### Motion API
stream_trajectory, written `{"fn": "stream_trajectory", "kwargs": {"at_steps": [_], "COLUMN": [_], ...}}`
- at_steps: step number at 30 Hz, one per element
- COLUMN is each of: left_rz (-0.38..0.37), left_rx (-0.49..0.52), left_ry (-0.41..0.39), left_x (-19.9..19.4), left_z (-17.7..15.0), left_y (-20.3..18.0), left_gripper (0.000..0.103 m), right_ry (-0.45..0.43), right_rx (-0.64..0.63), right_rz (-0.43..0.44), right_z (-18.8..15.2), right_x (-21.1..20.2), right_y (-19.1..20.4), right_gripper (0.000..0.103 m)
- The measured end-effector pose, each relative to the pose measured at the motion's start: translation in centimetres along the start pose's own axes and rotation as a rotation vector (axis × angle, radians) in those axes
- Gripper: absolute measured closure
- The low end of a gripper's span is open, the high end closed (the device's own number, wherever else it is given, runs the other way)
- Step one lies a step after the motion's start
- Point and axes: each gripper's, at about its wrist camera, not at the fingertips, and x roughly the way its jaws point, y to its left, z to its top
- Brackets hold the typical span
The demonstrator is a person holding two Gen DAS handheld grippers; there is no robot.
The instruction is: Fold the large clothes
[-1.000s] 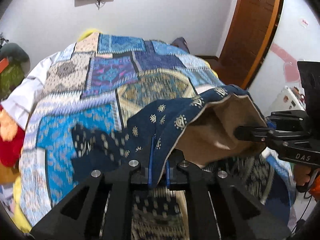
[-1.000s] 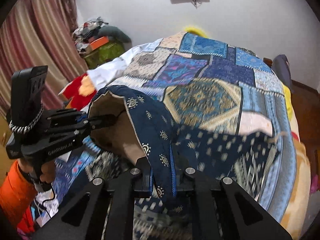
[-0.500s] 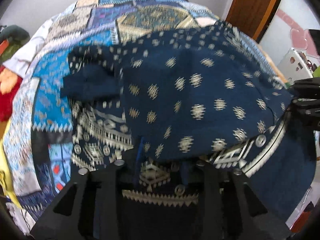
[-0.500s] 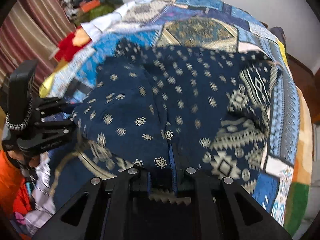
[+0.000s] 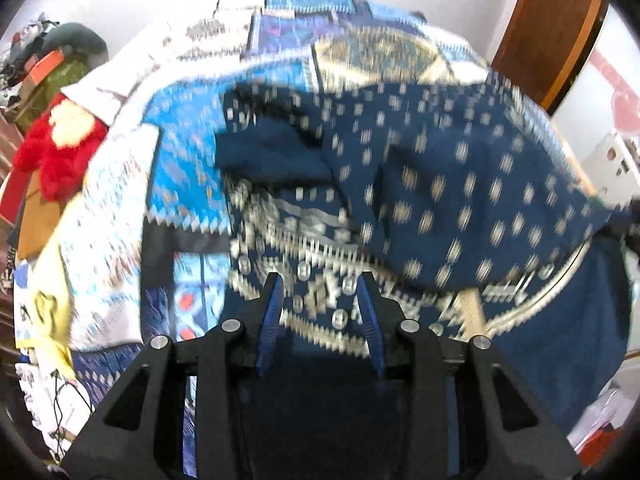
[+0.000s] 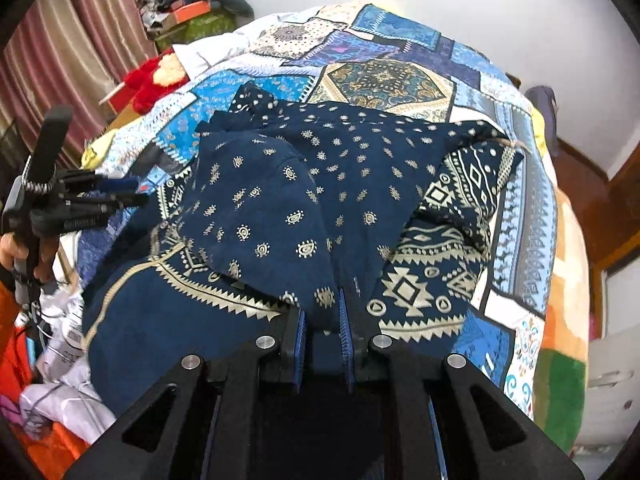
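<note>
A large navy garment [image 6: 340,184] with small cream motifs and a cream geometric border lies folded over on the patchwork bedspread [image 6: 392,80]. It also shows, blurred, in the left wrist view [image 5: 460,184]. My left gripper [image 5: 320,304] is open and empty, just above the garment's patterned border; it also shows at the left of the right wrist view [image 6: 120,196]. My right gripper [image 6: 322,320] stands slightly apart with the edge of the folded navy layer lying between its pads.
A red plush toy [image 6: 154,80] and a white sheet [image 6: 208,52] lie at the bed's left side. Piled boxes and clothes [image 6: 192,8] stand by the striped curtain [image 6: 80,40]. A wooden door [image 5: 552,28] is at the right. Loose white cloth [image 6: 64,400] lies near the bed's corner.
Both grippers brought the lifted navy layer down and forward onto the garment, making a fold. My left gripper opened and let go of the cloth. My right gripper's jaws have parted slightly.
</note>
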Motion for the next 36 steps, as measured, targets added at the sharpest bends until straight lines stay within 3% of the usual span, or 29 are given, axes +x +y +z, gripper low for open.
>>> {"fn": "stream_trajectory", "kwargs": {"at_steps": [5, 9, 11, 16, 23, 28, 36], "left_rz": [-0.003, -0.018, -0.027, -0.049, -0.049, 0.017, -0.089], "left_rx": [0.042, 0.080, 0.091, 0.125, 0.166, 0.229, 0.112], "left_ry": [-0.110, -0.152, -0.160, -0.124, 0.025, 0.008, 0.047], "left_x": [-2.0, -1.7, -1.3, 1.8, 8.2, 9.4, 8.8], "left_z": [3.7, 6.7, 7.8, 9.7, 7.6, 5.5, 3.5], "left_y": [-1.8, -4.0, -4.9, -7.1, -8.5, -9.0, -6.5], "left_gripper": [0.047, 0.042, 0.036, 0.034, 0.033, 0.020, 0.015], "right_ry": [-0.004, -0.063, -0.094, -0.119, 0.018, 0.134, 0.149], "right_rx": [0.034, 0.049, 0.058, 0.067, 0.040, -0.036, 0.017], "right_rz": [0.027, 0.023, 0.007, -0.037, -0.039, -0.197, -0.124], "right_z": [0.1, 1.2, 2.2, 5.4, 7.5, 6.4, 6.2], "right_x": [-1.5, -3.9, -4.9, -4.0, 4.3, 10.2, 9.7], "right_y": [-1.0, -2.1, -2.8, -3.9, -3.5, -3.4, -5.7], "right_gripper": [0.091, 0.091, 0.091, 0.091, 0.091, 0.091, 0.091]}}
